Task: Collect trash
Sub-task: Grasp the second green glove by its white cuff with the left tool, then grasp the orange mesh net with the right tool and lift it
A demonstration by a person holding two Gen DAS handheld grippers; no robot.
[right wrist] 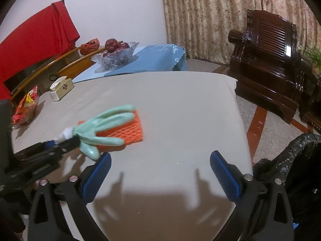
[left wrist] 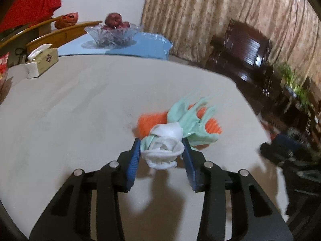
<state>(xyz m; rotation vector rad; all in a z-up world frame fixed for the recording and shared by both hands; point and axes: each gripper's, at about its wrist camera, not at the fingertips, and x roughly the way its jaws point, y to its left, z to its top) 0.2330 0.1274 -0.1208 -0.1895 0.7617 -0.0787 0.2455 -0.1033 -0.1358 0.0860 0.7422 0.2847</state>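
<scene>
**Left gripper clamps a glove by its cuff above the table; right gripper spread wide and empty**

At the far left of the right wrist view, a red-and-yellow snack bag (right wrist: 25,108) lies on the grey table (right wrist: 180,104), with a tissue box (right wrist: 61,89) just behind it near the table's back edge. Further back, on a blue cloth (right wrist: 152,60), stands a glass bowl (right wrist: 114,57) of dark red fruit.

The left gripper (left wrist: 161,146) has its blue pads closed on the bunched white cuff of a mint-green glove (left wrist: 190,118); the jaws are narrowed onto the fabric, not fully together. The glove's fingers fan out ahead of the pads, blurred. In the right wrist view the same glove (right wrist: 104,128) hangs from that gripper (right wrist: 66,138) with its fingers over an orange foam net (right wrist: 128,130), which lies flat on the table. Whether the glove touches the net cannot be told.

The right gripper (right wrist: 160,164) hovers over the near part of the table, jaws spread wide with nothing between them, its shadow on the cloth below.

To the right, off the table's edge, a bin lined with a black bag (right wrist: 297,160) stands beside the gripper. Behind it is a dark wooden armchair (right wrist: 266,60) against a patterned curtain (right wrist: 210,16).
</scene>
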